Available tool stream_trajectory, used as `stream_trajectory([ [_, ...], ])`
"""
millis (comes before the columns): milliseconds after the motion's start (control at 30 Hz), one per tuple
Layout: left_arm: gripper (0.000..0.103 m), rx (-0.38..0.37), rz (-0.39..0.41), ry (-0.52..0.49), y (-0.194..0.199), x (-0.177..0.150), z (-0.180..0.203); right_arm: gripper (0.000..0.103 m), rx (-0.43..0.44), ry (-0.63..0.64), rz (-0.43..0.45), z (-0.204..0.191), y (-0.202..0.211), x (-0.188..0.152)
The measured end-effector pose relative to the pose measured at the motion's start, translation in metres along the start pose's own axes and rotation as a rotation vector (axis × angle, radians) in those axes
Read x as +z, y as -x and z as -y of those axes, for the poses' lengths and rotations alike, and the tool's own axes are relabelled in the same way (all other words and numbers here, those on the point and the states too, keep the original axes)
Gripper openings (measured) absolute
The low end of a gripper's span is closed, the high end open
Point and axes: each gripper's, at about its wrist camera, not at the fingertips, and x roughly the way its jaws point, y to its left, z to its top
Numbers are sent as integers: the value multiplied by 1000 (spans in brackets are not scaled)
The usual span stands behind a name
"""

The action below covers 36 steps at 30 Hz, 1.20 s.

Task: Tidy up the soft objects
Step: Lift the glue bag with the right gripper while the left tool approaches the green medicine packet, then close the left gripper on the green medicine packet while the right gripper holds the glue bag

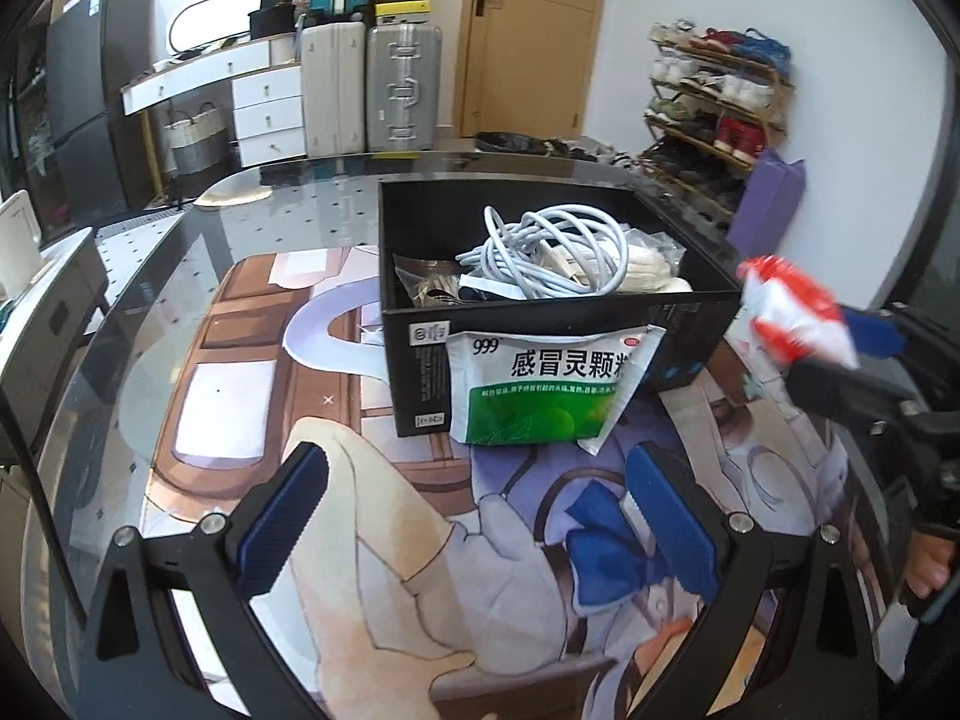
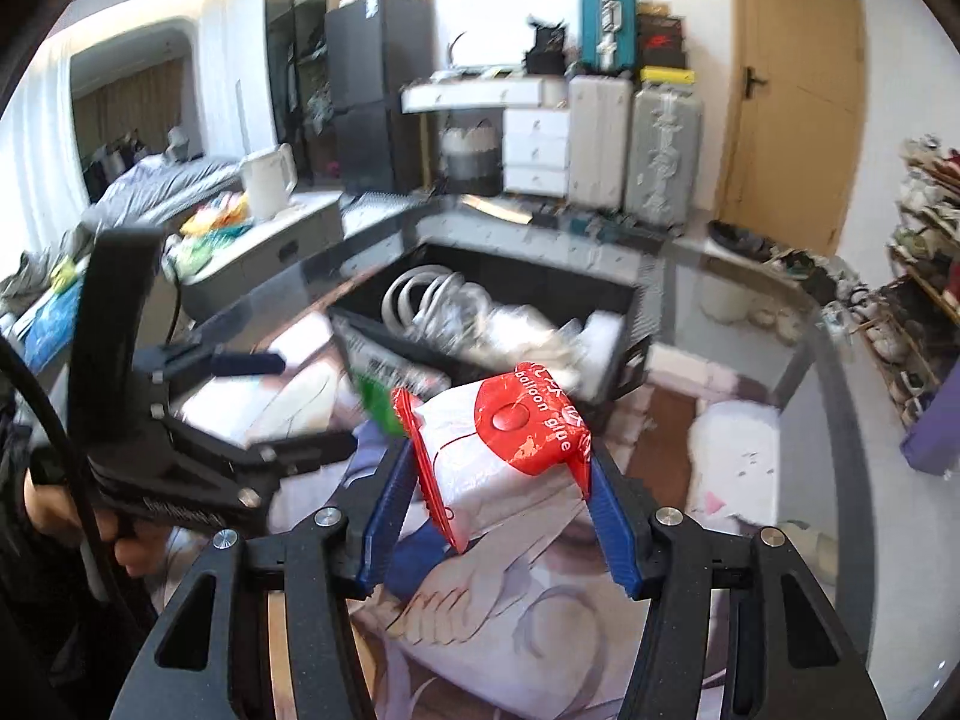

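Note:
A black box [image 1: 420, 324] stands on the printed mat and holds a coiled white cable [image 1: 552, 252] and small bags. A green and white medicine sachet [image 1: 540, 387] leans against the box's front wall. My left gripper [image 1: 474, 510] is open and empty above the mat, just in front of the sachet. My right gripper [image 2: 498, 492] is shut on a red and white balloon glue packet [image 2: 510, 450] and holds it in the air near the box [image 2: 480, 276]. The packet also shows at the right of the left wrist view [image 1: 792, 312].
The printed mat [image 1: 252, 420] lies on a glass table [image 1: 150, 300]. A purple bag [image 1: 768, 198] stands at the table's right. Suitcases [image 1: 372, 90], a white dresser [image 1: 264, 108], a shoe rack [image 1: 714, 108] and a door stand behind. A white kettle [image 2: 267, 180] stands at the left.

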Motion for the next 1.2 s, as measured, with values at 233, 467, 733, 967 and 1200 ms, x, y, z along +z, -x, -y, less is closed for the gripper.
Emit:
stream_trajectory([
  [233, 100, 17, -25, 7, -14, 6, 11, 57, -21, -17, 26, 3, 9, 3],
  [467, 100, 40, -49, -7, -25, 12, 25, 57, -29, -32, 33, 8, 12, 5],
  [733, 100, 96, -100, 14, -45, 17, 28, 57, -31, -37, 30, 12, 14, 6],
  [967, 95, 106, -91, 25, -47, 17, 25, 57, -28, -36, 25, 12, 11, 5],
  [1200, 72, 106, -72, 12, -38, 11, 14, 57, -27, -32, 21, 11, 10, 4],
])
